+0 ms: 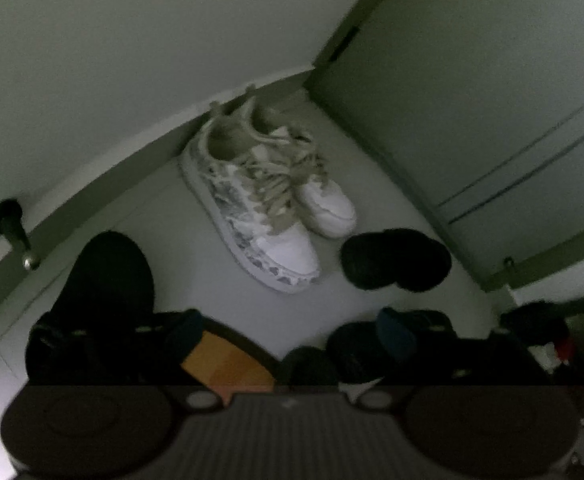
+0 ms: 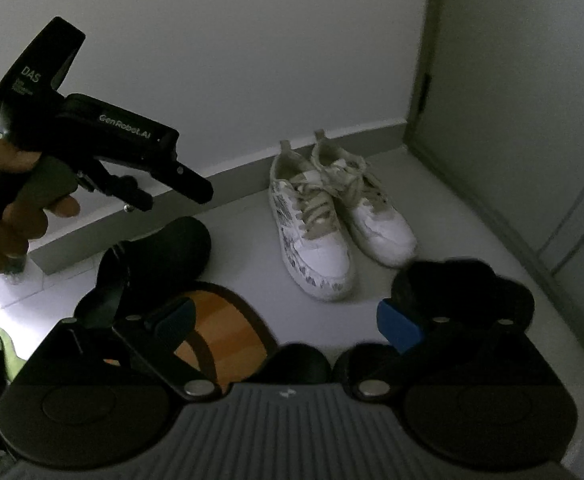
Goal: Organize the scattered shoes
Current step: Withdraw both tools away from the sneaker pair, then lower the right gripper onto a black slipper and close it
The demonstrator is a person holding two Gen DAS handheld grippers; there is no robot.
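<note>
From the left wrist view, we see our left gripper (image 1: 288,336) released, its 2 blue-padded fingers spread wide with nothing between them. The white sneakers (image 1: 270,196), the pair we take to be already sorted, stand side by side against the baseboard (image 1: 104,184) in the corner by the door (image 1: 472,120). A black shoe (image 1: 396,259) lies just beside the sneaker toes, and another dark shoe (image 1: 104,280) lies toward the left. The risk we judge here: the frame is dim and the dark shoes merge with our dark fingers, so we could close on an edge and not the body, or nudge the white pair out of line. The doorstop (image 1: 12,232) on the baseboard could snag a sweep along the wall.

From the right wrist view, our right gripper (image 2: 288,320) is also released and empty. A hand (image 2: 16,204) carries the left gripper (image 2: 172,188) above the floor (image 2: 244,248) at left. The orange-lined shoe (image 2: 224,332) sits right under our fingers. Open floor lies between the white sneakers (image 2: 332,216) and the dark shoe (image 2: 160,252); wall and door close off 2 sides, so we would crowd each other reaching in together.
</note>
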